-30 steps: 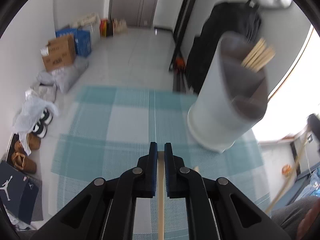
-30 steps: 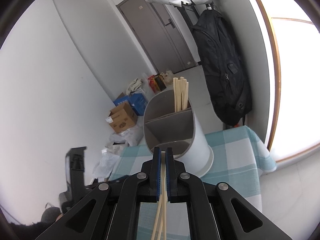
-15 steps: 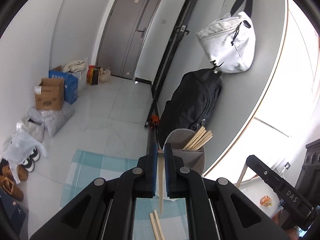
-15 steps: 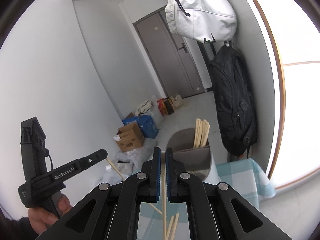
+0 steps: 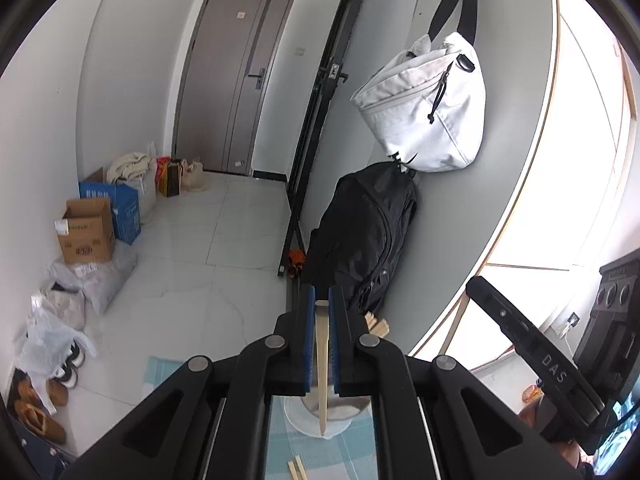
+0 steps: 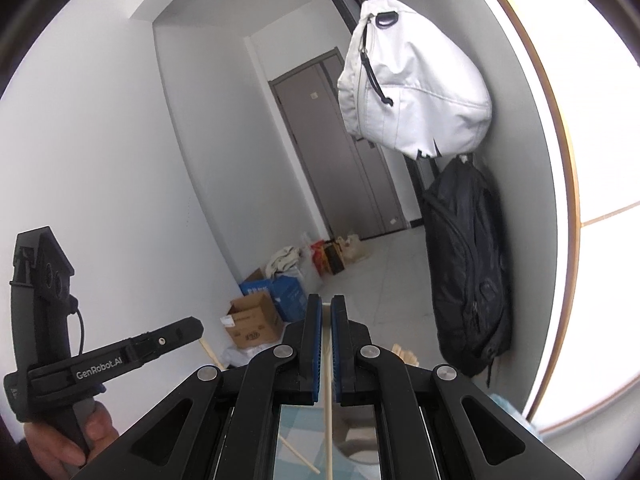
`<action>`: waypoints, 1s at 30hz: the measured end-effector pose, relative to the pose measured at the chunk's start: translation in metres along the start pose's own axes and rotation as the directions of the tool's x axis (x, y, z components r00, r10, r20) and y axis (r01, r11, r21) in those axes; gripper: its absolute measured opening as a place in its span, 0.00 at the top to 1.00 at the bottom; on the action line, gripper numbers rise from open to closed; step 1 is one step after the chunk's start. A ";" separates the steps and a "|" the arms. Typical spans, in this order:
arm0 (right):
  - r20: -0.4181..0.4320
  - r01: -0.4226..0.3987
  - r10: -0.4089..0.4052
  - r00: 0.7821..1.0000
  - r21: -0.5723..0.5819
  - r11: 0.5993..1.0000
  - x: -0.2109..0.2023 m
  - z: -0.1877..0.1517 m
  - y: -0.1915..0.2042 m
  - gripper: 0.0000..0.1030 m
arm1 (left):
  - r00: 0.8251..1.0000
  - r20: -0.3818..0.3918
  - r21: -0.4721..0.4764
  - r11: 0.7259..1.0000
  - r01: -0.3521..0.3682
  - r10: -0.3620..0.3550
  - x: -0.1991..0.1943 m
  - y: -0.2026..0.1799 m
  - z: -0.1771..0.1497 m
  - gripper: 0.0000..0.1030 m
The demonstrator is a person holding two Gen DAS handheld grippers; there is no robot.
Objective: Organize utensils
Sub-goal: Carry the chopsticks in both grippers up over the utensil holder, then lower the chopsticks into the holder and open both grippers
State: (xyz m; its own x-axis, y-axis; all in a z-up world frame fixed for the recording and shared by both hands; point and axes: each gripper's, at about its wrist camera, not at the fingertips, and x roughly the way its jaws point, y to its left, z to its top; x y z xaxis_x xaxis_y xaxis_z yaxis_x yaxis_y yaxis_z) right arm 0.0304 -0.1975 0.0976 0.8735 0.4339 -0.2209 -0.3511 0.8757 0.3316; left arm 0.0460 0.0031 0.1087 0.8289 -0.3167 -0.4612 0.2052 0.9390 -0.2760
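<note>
Both grippers have risen off the table since a second ago: then the views looked down on the checked cloth and the holder filled much of each; now both look out over the room, and the holder point(image 5: 326, 414) sits low, seen only through the gap under the fingers. Left gripper point(image 5: 322, 308) pinches one chopstick point(image 5: 321, 360), pads pressed on its thick end, tip hanging over the holder. Right gripper point(image 6: 326, 316) likewise clamps a chopstick point(image 6: 328, 412) that hangs down toward the holder point(image 6: 356, 440). Judgement: both sticks are lifted clear and lined up for a drop into a compartment; neither is in yet. Loose chopsticks point(image 5: 298, 470) lie on the cloth point(image 5: 156, 372), so more remain. Hard to make out: which compartment lies under either tip, since the gripper bodies cover most of the holder; the sticks already stored show only as ends point(image 5: 376, 326) beside the finger.
</note>
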 end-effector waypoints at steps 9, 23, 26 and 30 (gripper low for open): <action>0.079 0.034 -0.033 0.996 -0.011 0.999 0.044 0.041 -0.012 0.97 | 0.999 0.039 0.003 1.000 0.009 -0.009 0.019 -0.004 0.044 0.98; 0.067 0.064 -0.064 0.996 -0.004 0.998 0.118 0.019 -0.033 0.97 | 1.000 0.001 0.002 1.000 0.023 -0.023 0.085 0.022 0.040 0.97; 0.049 0.060 -0.060 0.997 -0.004 0.998 0.127 0.010 -0.039 0.97 | 0.999 -0.026 0.006 0.999 0.032 -0.032 0.094 0.026 0.035 0.97; 0.038 0.055 -0.054 0.998 -0.019 0.998 0.131 0.001 -0.042 0.97 | 0.997 -0.054 0.007 0.998 0.055 -0.055 0.102 0.026 0.030 0.98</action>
State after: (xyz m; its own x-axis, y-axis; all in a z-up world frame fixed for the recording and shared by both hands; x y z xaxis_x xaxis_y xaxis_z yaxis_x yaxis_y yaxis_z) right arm 0.1599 -0.1779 0.0552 0.9036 0.3772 -0.2032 -0.3087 0.9020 0.3018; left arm 0.1512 -0.0005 0.0797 0.7868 -0.3746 -0.4906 0.2546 0.9210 -0.2948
